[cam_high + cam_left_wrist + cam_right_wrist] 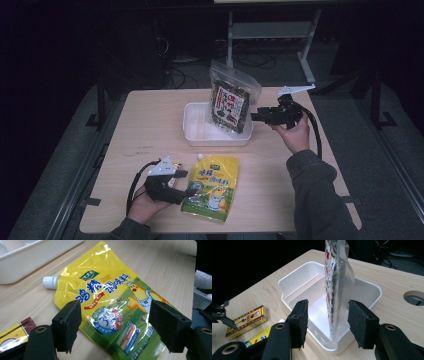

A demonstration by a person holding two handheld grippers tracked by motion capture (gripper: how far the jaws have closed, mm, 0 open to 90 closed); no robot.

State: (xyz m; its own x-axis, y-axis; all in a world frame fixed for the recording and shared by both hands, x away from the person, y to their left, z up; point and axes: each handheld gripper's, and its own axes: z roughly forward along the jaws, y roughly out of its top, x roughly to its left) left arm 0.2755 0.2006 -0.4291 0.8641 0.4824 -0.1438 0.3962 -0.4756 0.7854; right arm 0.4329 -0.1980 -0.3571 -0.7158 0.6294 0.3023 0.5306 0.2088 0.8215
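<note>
A clear snack bag (231, 102) with a red and white label stands upright in the right end of a white tray (192, 135). My right gripper (254, 116) sits level at the bag's right side. In the right gripper view its jaws (328, 322) stand open either side of the bag's edge (335, 290), with the pads clear of the film. A yellow spouted pouch (212, 187) lies flat near the table's front edge. My left gripper (186, 182) is at the pouch's left side, and its jaws (115, 325) stand open just above the pouch (110, 297), holding nothing.
A small red and yellow box (247, 320) lies on the table beside my left gripper (219, 315); its corner (12, 335) is by the left jaw. The tray's wall (25, 262) is beyond the pouch. A round hole (414, 297) is cut into the tabletop.
</note>
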